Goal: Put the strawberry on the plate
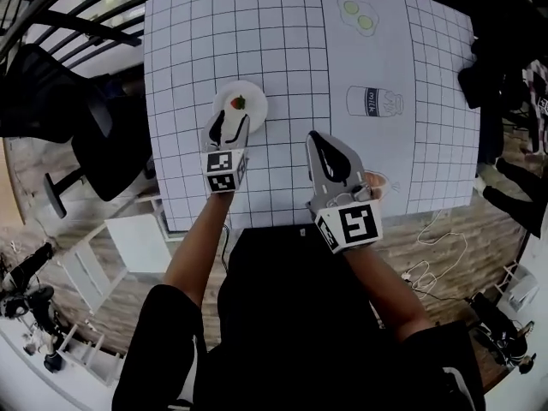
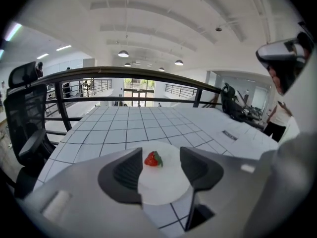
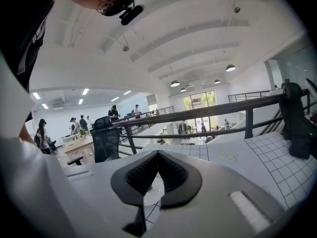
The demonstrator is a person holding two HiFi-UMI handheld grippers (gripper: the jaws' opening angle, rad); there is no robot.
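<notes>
A small red strawberry (image 1: 238, 103) with a green cap lies on a round white plate (image 1: 254, 115) on the gridded white table. My left gripper (image 1: 229, 122) hovers just before the plate's near rim, and it is open. In the left gripper view the strawberry (image 2: 153, 158) rests on the plate (image 2: 164, 182) between and just beyond the spread jaws of the left gripper (image 2: 161, 152), touching neither pad. My right gripper (image 1: 318, 137) is held to the right of the plate, near the table's front edge. Seen in its own view, the right gripper (image 3: 158, 153) is shut and holds nothing.
The table sheet carries flat printed pictures: a milk carton (image 1: 374, 103), two green slices (image 1: 358, 15) and a round shape (image 1: 378, 183) by the right gripper. A black office chair (image 1: 51, 101) stands left of the table. A dark railing (image 2: 129, 73) runs beyond the far edge.
</notes>
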